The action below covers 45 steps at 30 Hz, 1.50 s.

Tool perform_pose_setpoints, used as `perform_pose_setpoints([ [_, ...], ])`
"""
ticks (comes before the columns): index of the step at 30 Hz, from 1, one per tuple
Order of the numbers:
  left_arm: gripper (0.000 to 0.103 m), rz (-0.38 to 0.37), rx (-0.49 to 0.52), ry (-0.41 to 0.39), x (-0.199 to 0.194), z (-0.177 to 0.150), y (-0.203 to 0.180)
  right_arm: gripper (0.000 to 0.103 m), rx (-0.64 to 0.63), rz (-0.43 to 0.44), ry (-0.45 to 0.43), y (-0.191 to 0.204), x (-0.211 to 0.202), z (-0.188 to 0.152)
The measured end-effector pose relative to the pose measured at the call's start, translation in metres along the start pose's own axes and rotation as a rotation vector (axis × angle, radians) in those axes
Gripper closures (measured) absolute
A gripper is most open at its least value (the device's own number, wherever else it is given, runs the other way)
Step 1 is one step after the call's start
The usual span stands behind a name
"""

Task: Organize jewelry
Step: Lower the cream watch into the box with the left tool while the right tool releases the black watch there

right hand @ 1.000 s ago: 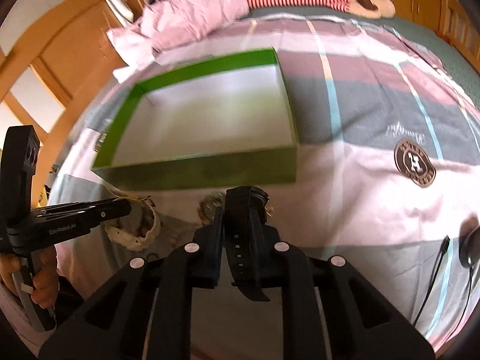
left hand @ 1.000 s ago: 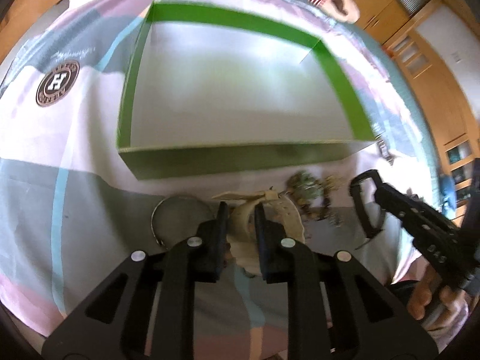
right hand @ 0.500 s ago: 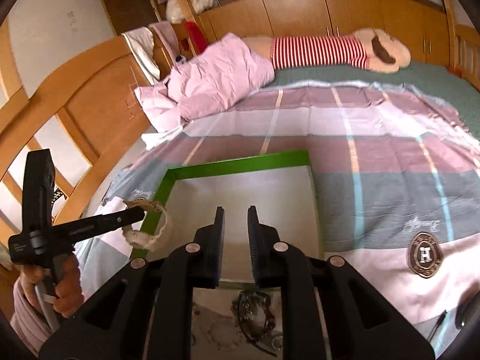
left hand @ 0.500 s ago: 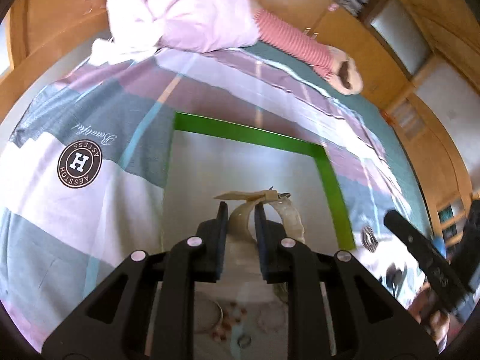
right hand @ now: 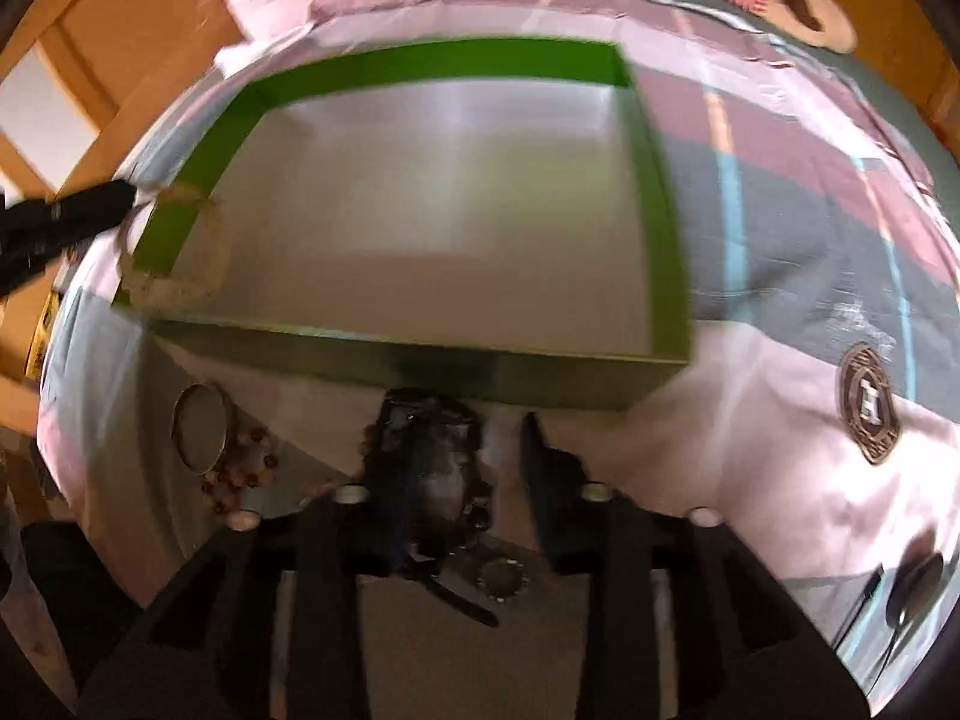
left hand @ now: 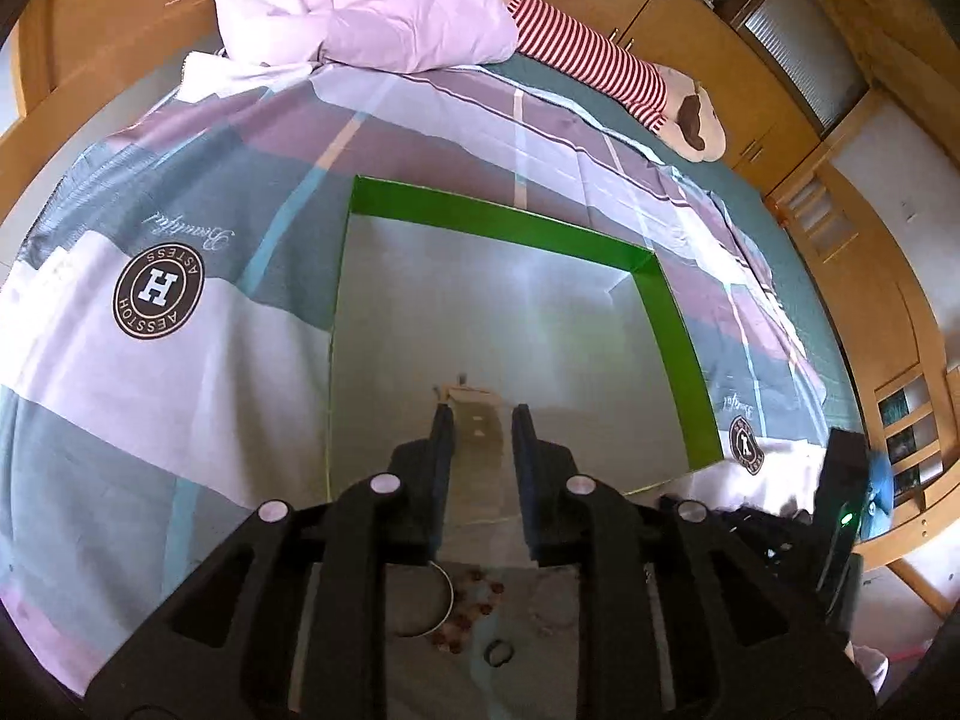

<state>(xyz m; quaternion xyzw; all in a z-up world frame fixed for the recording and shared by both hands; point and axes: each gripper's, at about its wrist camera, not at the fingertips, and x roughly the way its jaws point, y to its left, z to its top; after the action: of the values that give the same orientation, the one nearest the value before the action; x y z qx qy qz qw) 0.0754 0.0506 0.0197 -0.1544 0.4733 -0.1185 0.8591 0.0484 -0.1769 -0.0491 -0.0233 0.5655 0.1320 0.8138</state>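
We see a green box (left hand: 672, 324) that looks like card, its inner walls smooth and faintly glossy, its grey floor with a soft sheen at frame centre. The patchwork bedspread (left hand: 180, 390) around it is matt woven cloth, with a printed round badge (left hand: 159, 287) at the left. At the lower edge a thin bangle (left hand: 441, 600) looks like polished metal, beside dull reddish-brown beads (left hand: 474, 609). Both grippers are matt black plastic with pale shiny rivets. The cream strap (left hand: 477, 420) looks like worn leather. The cupboards at upper right are varnished wood.
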Motion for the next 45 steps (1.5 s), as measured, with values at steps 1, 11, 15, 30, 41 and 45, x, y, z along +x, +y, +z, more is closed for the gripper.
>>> perform_pose_setpoints([
  [1, 0.084, -0.001, -0.001, -0.009, -0.001, 0.001, 0.0, 0.082, -0.008, -0.011, 0.018, 0.004, 0.005, -0.001],
  [11, 0.084, -0.027, -0.032, -0.024, -0.017, -0.004, 0.011, 0.098, 0.045, 0.105, -0.109, -0.001, -0.04, -0.007],
  [15, 0.084, -0.016, -0.028, -0.01, -0.018, -0.008, 0.012, 0.098, 0.085, 0.168, -0.267, -0.005, -0.075, 0.002],
  [30, 0.072, 0.008, 0.107, 0.034, -0.017, -0.036, -0.011, 0.064, 0.186, 0.151, -0.329, -0.02, -0.078, 0.02],
  [41, 0.065, 0.165, 0.129, 0.271, 0.022, -0.082, 0.011, 0.064, 0.146, 0.038, -0.008, -0.013, -0.018, -0.019],
  [45, 0.054, 0.221, 0.049, 0.319, 0.035, -0.081, 0.026, 0.064, 0.201, -0.005, 0.003, -0.025, -0.01, -0.016],
])
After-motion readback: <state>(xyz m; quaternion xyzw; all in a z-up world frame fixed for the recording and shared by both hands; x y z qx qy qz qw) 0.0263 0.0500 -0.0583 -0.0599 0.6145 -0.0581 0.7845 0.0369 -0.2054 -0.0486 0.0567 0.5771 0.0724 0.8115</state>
